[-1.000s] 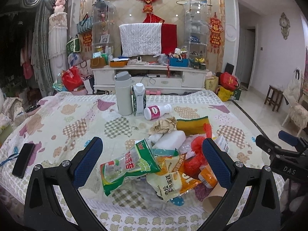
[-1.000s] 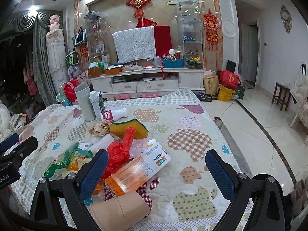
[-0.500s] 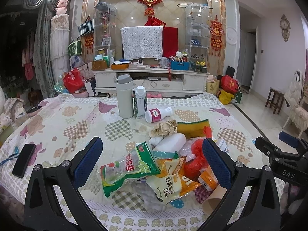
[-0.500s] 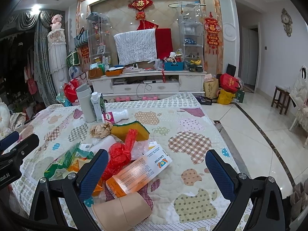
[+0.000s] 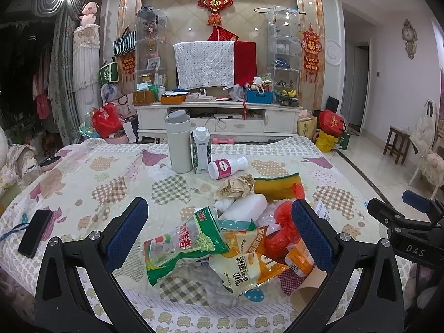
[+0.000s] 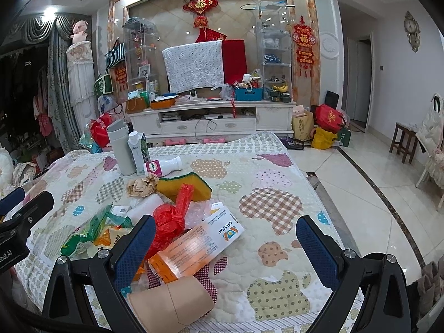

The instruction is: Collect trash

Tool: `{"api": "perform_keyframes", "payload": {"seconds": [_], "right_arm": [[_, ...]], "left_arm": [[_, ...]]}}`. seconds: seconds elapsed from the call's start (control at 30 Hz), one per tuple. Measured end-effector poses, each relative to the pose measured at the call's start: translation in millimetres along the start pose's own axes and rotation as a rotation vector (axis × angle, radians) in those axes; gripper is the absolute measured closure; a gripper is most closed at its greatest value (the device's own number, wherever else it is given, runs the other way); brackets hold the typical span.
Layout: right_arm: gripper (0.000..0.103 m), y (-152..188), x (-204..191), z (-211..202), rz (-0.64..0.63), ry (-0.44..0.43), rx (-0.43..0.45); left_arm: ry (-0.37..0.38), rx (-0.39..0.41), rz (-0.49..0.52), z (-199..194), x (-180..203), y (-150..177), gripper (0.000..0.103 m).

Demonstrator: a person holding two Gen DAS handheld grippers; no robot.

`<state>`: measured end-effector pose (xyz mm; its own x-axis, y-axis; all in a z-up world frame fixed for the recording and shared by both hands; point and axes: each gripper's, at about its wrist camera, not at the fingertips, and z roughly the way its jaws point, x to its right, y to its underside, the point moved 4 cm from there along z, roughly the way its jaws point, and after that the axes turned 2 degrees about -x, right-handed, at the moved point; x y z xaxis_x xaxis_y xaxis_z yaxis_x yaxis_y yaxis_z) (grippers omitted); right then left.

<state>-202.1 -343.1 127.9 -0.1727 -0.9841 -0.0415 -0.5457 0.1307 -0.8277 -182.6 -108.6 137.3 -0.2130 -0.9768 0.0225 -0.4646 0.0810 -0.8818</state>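
Trash (image 5: 222, 238) lies heaped on the quilted table (image 5: 83, 188) — both jaws spread wide, left gripper (image 5: 219, 233) and right gripper (image 6: 226, 245) hovering over it, seemingly ready to pick.

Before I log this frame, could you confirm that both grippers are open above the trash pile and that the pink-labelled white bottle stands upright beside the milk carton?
Not quite: the pink-labelled white bottle lies on its side beside the milk carton, as the left wrist view shows. The rest holds: the left gripper and right gripper are both open above the trash pile.
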Motion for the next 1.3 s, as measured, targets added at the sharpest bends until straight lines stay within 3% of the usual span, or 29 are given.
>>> {"api": "perform_keyframes", "payload": {"seconds": [1.3], "right_arm": [[0.003,7.5,5.5,9.1,-0.007,0.013,-0.027]], "left_arm": [[0.003,-0.022,0.007,5.9,6.3,9.1,0.000]]}}
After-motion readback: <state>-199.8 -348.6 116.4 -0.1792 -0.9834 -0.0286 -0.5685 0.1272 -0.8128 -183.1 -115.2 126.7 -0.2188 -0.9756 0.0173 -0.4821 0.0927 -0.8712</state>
